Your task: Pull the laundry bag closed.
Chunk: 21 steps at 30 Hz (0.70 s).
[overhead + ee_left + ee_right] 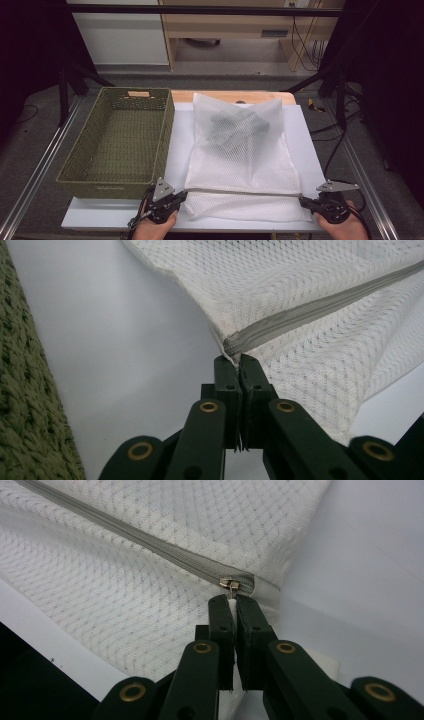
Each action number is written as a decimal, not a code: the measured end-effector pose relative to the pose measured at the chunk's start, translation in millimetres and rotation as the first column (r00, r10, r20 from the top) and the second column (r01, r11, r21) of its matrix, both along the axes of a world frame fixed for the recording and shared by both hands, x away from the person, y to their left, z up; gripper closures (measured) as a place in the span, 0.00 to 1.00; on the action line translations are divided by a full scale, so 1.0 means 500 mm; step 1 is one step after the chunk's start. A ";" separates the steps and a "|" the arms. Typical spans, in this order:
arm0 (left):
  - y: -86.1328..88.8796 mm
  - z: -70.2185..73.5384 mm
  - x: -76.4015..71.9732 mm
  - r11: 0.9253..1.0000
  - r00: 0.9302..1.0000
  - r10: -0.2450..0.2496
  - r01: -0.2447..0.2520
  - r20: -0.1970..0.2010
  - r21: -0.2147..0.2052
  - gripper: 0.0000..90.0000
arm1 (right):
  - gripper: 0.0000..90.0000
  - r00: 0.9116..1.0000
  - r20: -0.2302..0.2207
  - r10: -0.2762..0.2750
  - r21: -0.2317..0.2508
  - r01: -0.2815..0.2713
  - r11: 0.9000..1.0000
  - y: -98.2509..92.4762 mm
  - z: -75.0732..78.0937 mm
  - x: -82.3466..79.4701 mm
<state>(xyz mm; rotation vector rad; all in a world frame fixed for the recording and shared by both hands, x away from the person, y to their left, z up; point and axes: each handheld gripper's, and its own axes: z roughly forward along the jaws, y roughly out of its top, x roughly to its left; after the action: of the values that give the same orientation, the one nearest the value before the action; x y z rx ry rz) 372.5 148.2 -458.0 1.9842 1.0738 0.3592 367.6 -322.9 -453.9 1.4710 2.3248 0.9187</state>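
We hold a white mesh laundry bag (240, 155) taut on the white table (305, 130) beside a green woven basket (117, 142), left gripper (181, 196) clamped on the zipper's end (235, 346), right gripper (303, 200) pinching its pull tab (231, 585). Pulling unevenly could slip the small tab free or snag mesh in the zipper (242, 193).

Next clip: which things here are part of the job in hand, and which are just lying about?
In the job:
- white mesh bag, zip closed, dark item inside
- zip pull, pinched by the right gripper
- left gripper, shut on the bag's other zip end

Lying about:
- green woven basket, beside the bag
- white board under the bag
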 end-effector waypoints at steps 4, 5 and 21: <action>0.001 0.000 0.000 1.000 1.000 0.005 -0.005 0.000 -0.001 0.99 | 0.97 1.000 0.000 -0.012 0.000 0.012 1.000 -0.002 0.000 -0.001; 0.001 -0.001 0.000 1.000 1.000 0.005 -0.005 -0.001 0.001 0.99 | 0.97 1.000 -0.001 -0.009 -0.002 0.009 1.000 -0.004 0.000 0.000; -0.012 -0.012 -0.008 1.000 1.000 -0.024 0.024 -0.020 0.002 0.99 | 0.97 0.999 0.002 -0.035 -0.003 0.035 0.999 -0.017 -0.003 0.000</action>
<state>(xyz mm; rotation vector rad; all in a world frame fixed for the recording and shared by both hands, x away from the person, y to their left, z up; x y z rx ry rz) 368.6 142.4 -463.9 2.0046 1.0612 0.3281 367.6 -331.6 -455.2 1.5038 2.2908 0.9070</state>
